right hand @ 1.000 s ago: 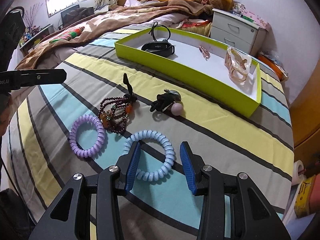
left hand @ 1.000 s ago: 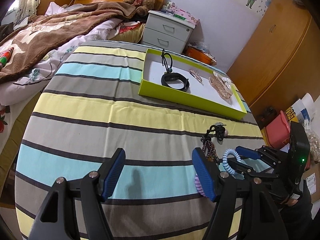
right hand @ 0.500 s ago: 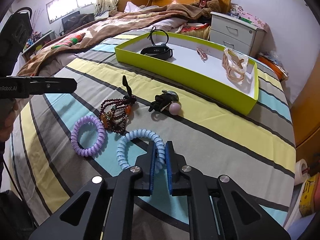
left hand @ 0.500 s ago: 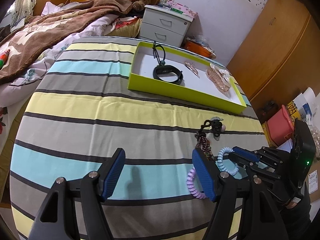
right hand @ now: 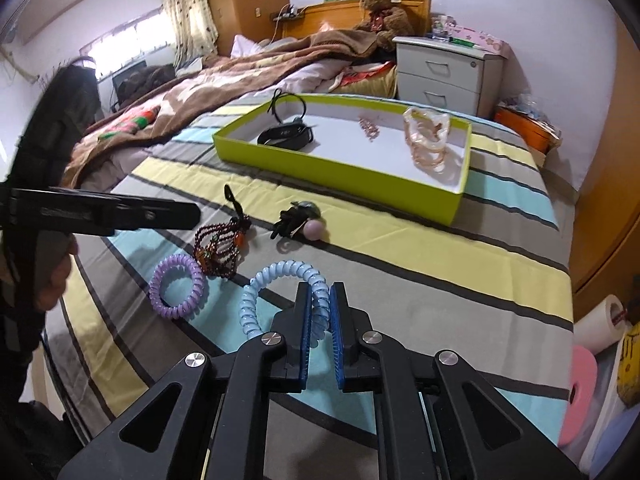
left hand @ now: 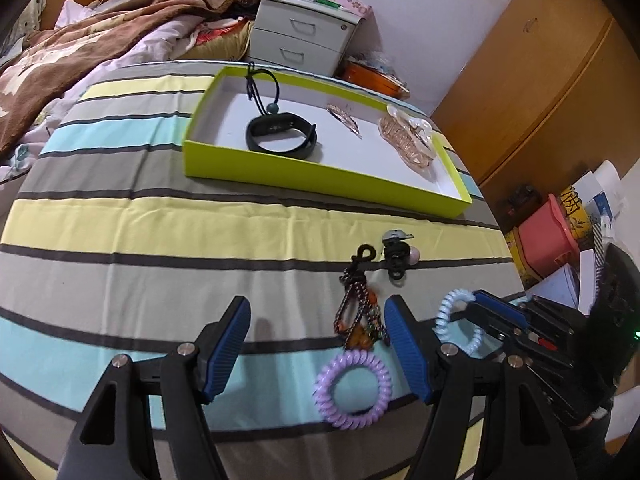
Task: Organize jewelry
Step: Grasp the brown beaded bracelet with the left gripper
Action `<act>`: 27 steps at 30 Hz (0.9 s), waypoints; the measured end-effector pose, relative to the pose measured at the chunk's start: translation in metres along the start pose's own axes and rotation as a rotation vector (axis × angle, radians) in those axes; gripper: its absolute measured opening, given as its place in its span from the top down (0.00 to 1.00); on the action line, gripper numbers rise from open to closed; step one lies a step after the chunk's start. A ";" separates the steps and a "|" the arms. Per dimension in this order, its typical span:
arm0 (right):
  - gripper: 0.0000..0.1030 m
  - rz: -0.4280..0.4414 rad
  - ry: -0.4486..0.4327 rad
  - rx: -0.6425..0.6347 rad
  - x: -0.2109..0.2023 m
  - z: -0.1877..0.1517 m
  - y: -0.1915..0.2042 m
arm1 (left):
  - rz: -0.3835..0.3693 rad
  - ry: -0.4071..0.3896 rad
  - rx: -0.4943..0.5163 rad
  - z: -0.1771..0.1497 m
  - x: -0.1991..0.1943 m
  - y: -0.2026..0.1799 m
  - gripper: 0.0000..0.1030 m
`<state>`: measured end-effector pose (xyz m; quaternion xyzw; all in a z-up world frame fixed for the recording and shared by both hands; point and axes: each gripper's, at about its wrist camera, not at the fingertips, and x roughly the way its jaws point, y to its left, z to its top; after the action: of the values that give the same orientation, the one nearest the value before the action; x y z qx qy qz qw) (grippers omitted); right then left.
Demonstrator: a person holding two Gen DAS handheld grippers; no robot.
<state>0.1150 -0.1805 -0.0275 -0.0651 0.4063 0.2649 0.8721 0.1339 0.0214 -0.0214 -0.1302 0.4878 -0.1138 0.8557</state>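
Since a sec ago: right gripper (right hand: pixel 320 300) gone from open around the blue coil hair tie (right hand: pixel 280 276) to clamped on it, near side of the loop pinched betw. the blue pads, rest of the loop now standing up off the bedspread (right hand: pixel 400 248) and leaning left. Left gripper (left hand: pixel 316 332) drifting across so the purple coil hair tie (left hand: pixel 352 386) and bead bracelet (left hand: pixel 358 316) now showing betw. its fingers; before, half hidden behind the right finger.

Left gripper hanging open, gripping nothing, purple tie lying flat below the gap, nearer the right finger (left hand: pixel 404 352). Bracelet lying just beyond the purple tie, touching or nearly so. Black hair tie w/ pink ball (right hand: pixel 300 224) resting a bit further on, apart from the bracelet.

Green tray (right hand: pixel 340 176) sitting well beyond the loose pieces, toward the far end of the striped bedspread. Inside: black wristband (right hand: pixel 286 136), thin black cord w/ bead (left hand: pixel 262 92) at the far left corner, small rose-gold clip (right hand: pixel 370 128), clear pinkish claw clip (right hand: pixel 428 140) at the right end.

Room: brown blanket (right hand: pixel 224 92) bunched at left, teddy bear (right hand: pixel 384 12) by the headboard, grey 2-drawer nightstand (right hand: pixel 444 72), wood wardrobe (left hand: pixel 560 80) at right.
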 end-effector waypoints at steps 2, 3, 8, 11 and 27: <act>0.91 0.001 -0.008 0.010 -0.003 -0.001 -0.002 | 0.001 0.007 0.012 0.002 0.005 -0.005 0.31; 0.91 0.001 -0.010 0.014 -0.004 -0.001 -0.003 | 0.009 0.011 0.019 0.002 0.008 -0.008 0.31; 0.91 0.001 -0.028 0.028 -0.010 -0.003 -0.006 | 0.064 0.029 0.078 0.001 0.021 -0.024 0.31; 0.91 0.004 -0.037 0.036 -0.012 -0.002 -0.008 | 0.100 0.031 0.109 0.001 0.026 -0.031 0.31; 0.91 0.017 -0.055 0.042 -0.016 -0.003 -0.011 | 0.185 0.033 0.223 0.001 0.036 -0.055 0.70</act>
<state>0.1102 -0.1973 -0.0191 -0.0362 0.3883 0.2654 0.8818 0.1486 -0.0419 -0.0318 0.0130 0.4962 -0.0902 0.8634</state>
